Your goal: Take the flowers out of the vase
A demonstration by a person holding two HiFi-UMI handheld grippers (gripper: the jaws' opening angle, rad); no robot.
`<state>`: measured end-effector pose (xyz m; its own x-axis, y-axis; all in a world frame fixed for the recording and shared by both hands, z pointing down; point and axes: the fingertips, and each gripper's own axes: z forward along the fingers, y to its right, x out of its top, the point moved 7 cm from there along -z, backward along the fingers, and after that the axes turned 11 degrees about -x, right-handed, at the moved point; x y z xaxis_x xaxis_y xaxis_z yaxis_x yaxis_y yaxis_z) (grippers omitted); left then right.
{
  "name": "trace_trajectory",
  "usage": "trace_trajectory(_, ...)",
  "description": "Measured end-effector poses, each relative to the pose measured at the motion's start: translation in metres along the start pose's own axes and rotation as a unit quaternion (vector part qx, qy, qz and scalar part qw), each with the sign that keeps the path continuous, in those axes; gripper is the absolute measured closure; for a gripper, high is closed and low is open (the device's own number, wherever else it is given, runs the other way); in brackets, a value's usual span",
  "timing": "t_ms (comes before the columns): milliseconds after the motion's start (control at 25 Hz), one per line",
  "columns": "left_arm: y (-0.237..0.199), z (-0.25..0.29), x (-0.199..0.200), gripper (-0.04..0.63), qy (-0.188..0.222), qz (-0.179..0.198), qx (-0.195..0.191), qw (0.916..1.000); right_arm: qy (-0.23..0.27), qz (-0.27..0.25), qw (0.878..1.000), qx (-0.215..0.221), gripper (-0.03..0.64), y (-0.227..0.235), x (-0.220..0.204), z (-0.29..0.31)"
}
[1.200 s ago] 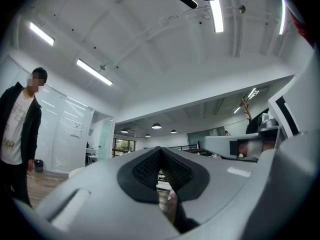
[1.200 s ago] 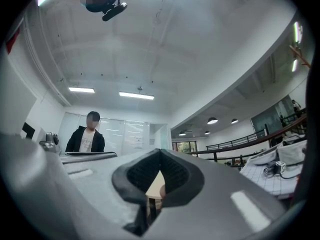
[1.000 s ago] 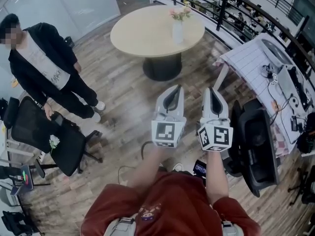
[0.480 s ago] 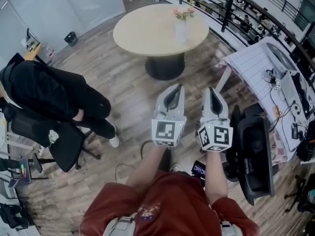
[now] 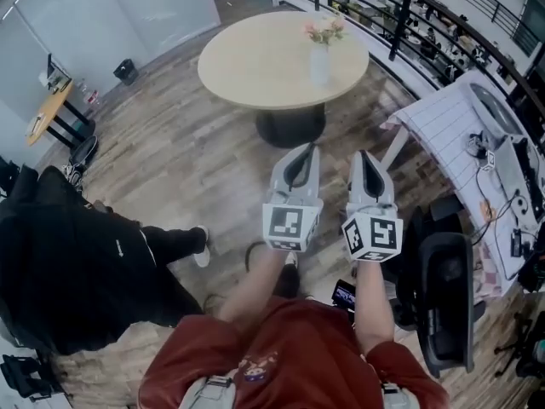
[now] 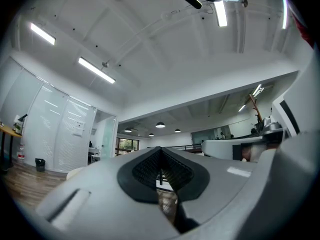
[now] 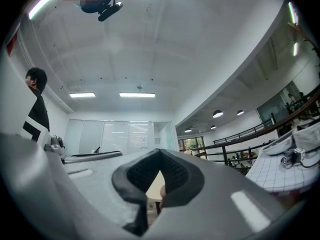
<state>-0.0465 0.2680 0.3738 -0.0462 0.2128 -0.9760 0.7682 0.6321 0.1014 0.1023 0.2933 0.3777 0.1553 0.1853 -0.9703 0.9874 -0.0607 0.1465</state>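
Flowers [image 5: 324, 30] stand upright in the white vase [image 5: 320, 65], pink and pale blooms above its neck. The vase sits on the round counter [image 5: 247, 58], toward that counter's right side as we look down on it. We are well short of it, with a stretch of wooden floor [image 5: 187, 156] and the counter's dark pedestal [image 5: 290, 126] between us and the vase.

We hold the left gripper [image 5: 301, 149] and the right gripper [image 5: 363, 155] side by side in front of our red shirt [image 5: 281, 356], both pointing toward the counter. In each gripper's own view the dark pads meet at the tip with nothing between them, so both are pressed together and empty.

To our left a person in black clothes [image 5: 68, 271] is bent low over the floor. To our right stand a dark office chair [image 5: 447, 301] and a second counter under a checked cloth [image 5: 447, 118], with cables and devices at its far end. A dark railing [image 5: 400, 20] curves behind the round counter.
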Motion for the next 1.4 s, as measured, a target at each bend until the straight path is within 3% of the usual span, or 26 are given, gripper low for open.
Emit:
trace_trajectory(760,-0.097,0.070,-0.038,0.591,-0.018,-0.016,0.009,0.9997,-0.023,-0.001,1.000,-0.004,0.614,-0.015,-0.042,0.120)
trace_trajectory(1080,-0.139,0.102,-0.046,0.591,-0.011,-0.029,0.000,0.9995,-0.028,-0.018,0.999,-0.018,0.614,-0.020,-0.046,0.166)
trace_trajectory(1400,-0.179,0.123,-0.044,0.591,-0.001,-0.018,-0.008,0.9998,-0.016,-0.021,0.999,-0.019,0.614,-0.041,-0.046,0.210)
